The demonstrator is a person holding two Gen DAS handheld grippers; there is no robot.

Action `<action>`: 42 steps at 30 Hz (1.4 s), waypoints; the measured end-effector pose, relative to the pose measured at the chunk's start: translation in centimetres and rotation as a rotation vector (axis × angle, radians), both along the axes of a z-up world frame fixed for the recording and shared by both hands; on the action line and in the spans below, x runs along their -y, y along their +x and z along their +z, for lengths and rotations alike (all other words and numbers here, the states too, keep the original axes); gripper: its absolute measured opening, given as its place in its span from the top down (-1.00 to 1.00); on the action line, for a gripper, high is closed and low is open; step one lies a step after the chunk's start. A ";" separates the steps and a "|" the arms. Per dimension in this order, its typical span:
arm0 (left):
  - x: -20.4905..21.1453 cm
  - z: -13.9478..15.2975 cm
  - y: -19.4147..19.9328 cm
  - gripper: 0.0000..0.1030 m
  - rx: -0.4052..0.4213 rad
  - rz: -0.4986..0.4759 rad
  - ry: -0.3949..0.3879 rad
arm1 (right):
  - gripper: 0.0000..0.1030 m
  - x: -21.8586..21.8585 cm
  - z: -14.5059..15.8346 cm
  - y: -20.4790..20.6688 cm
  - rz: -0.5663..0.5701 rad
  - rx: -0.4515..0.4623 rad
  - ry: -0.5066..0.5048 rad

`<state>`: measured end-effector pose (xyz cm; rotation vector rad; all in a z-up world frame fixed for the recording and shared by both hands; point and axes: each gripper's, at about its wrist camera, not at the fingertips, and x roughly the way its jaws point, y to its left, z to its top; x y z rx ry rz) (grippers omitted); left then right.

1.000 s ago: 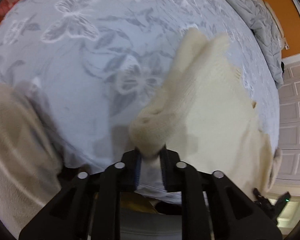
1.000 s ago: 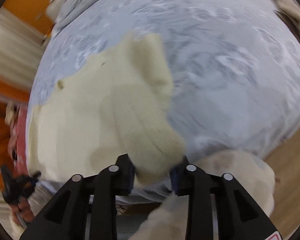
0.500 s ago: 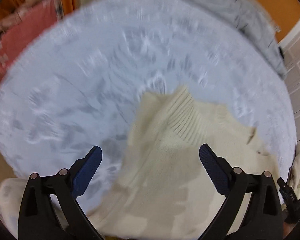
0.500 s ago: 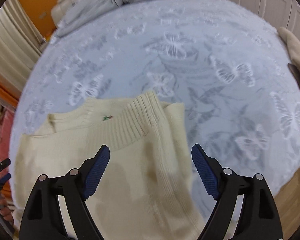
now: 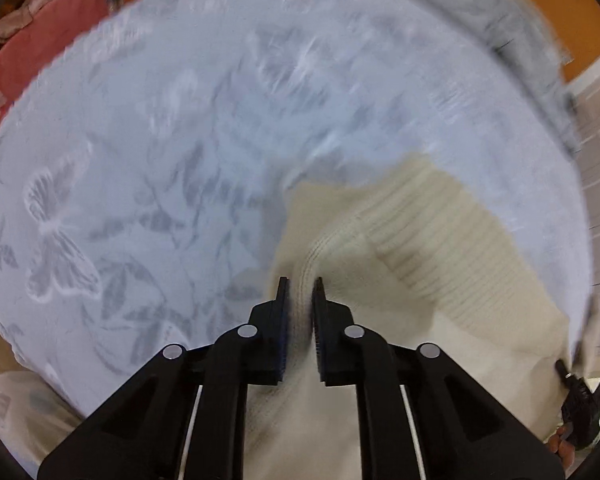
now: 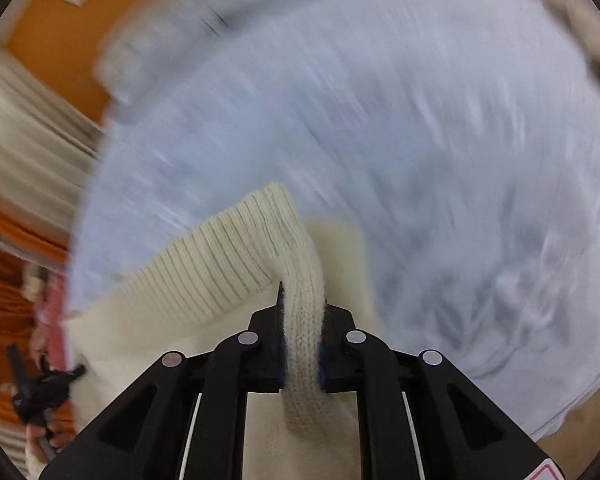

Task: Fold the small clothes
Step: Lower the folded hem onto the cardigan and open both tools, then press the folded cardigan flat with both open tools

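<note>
Pale blue butterfly-print bedspread [image 5: 172,168] carries a cream knit sweater [image 5: 440,264] at its near edge, ribbed hem uppermost. Left gripper [image 5: 299,292] and right gripper [image 6: 301,300] are each clamped on a pinched ridge of the knit at opposite side edges. Judged step: a fold is being started; next, both corners should be carried over evenly and laid flat.

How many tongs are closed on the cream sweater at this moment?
2. The left tongs pinch a fold near the ribbed hem of the cream sweater. The right tongs pinch a knit fold at its other side. Both frames are blurred.
</note>
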<state>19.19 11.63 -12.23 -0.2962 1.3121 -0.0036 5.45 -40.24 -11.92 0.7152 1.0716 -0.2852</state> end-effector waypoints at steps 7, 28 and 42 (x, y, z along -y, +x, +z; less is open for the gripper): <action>1.3 5.0 -2.4 0.45 0.152 -0.047 0.137 | 0.43 -2.6 6.9 -3.4 -0.053 0.166 -0.127; 4.5 0.6 -8.5 -0.34 0.105 -0.180 0.210 | 0.88 -23.2 0.9 2.0 0.533 -0.008 -0.136; 3.5 -0.3 -8.3 -0.52 0.091 -0.165 0.163 | 1.00 -2.2 0.4 -9.3 -0.038 -0.091 0.021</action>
